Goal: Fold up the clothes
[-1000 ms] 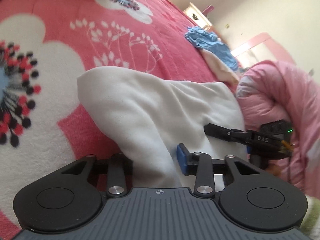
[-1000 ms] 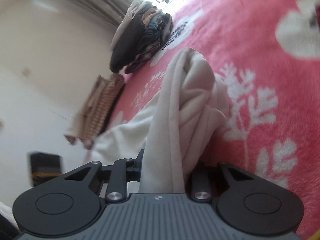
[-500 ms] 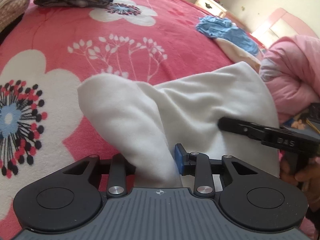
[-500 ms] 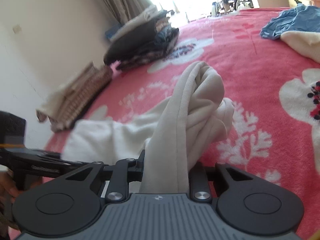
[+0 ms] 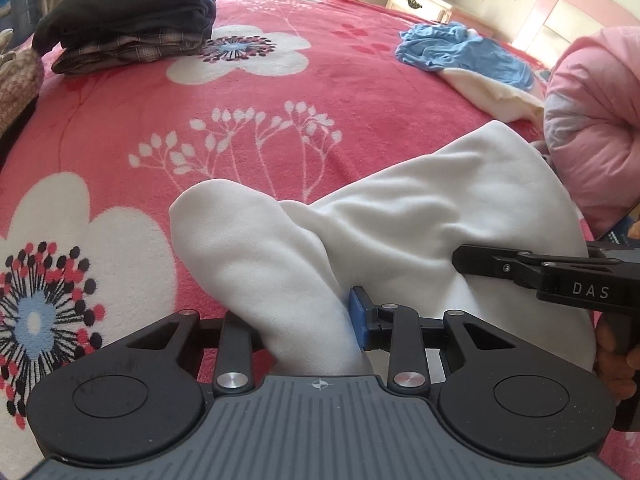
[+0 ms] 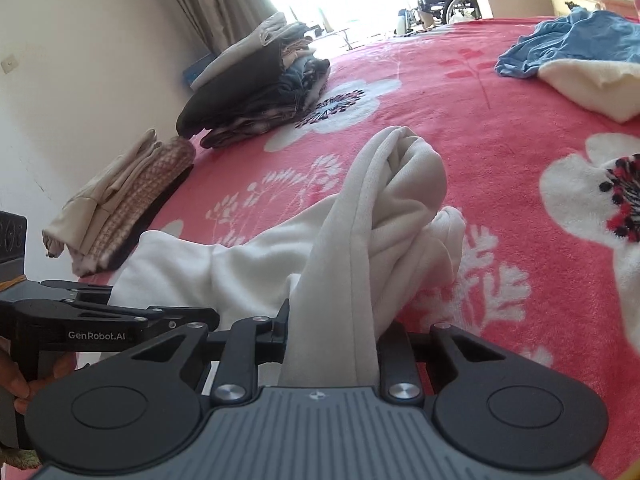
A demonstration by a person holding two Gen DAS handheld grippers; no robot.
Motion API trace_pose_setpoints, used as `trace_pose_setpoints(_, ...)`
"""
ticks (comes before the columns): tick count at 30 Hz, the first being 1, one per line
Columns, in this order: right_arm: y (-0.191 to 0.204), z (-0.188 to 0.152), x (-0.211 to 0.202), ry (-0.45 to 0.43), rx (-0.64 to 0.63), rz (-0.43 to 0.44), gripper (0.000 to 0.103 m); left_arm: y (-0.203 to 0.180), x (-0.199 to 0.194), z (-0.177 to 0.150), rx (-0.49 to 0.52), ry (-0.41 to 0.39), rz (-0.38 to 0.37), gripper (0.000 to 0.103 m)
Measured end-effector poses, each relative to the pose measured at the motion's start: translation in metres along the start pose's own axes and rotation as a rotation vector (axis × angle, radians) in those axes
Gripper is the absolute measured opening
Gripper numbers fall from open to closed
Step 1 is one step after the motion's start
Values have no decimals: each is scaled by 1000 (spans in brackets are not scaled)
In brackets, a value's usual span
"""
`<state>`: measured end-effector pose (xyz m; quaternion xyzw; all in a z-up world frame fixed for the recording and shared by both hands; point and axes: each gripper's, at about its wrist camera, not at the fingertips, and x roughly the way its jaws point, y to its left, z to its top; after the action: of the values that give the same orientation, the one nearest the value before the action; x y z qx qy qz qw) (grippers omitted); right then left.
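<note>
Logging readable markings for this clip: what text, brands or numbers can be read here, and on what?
"DAS": on the right gripper, seen from the left wrist view.
"GenRobot.AI": on the left gripper, seen from the right wrist view.
Digits on the dark block at that view's left edge: cut off, unreadable.
No print visible on the white garment or bedspread.

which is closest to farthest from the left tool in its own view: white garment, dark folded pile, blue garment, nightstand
1. white garment: clamped in the left tool
2. blue garment: far right on the bed
3. dark folded pile: far left; too close to call against the blue garment
4. nightstand: past the bed, by the wall
</note>
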<state>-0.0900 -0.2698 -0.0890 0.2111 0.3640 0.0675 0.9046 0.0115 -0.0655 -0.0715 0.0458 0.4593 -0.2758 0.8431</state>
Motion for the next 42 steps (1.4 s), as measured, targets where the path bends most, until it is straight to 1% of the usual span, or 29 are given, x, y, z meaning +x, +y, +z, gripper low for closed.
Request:
trace_pose_setpoints(4,2,2,2,3,-28,-9,26,-1,0,0,-2,1,7,31)
trace_pose_setpoints(10,-1,3,4,8,-17,-5,26,-3,0,0,5,0,25,32)
trace_pose_setpoints(22,1,4,9,15,-39,-14,27,-5,1,0,18,-2,41,33)
trace_pose_setpoints(42,-1,3,10,17,-32,-16,27,-5,1,-1,4,-13,42,35)
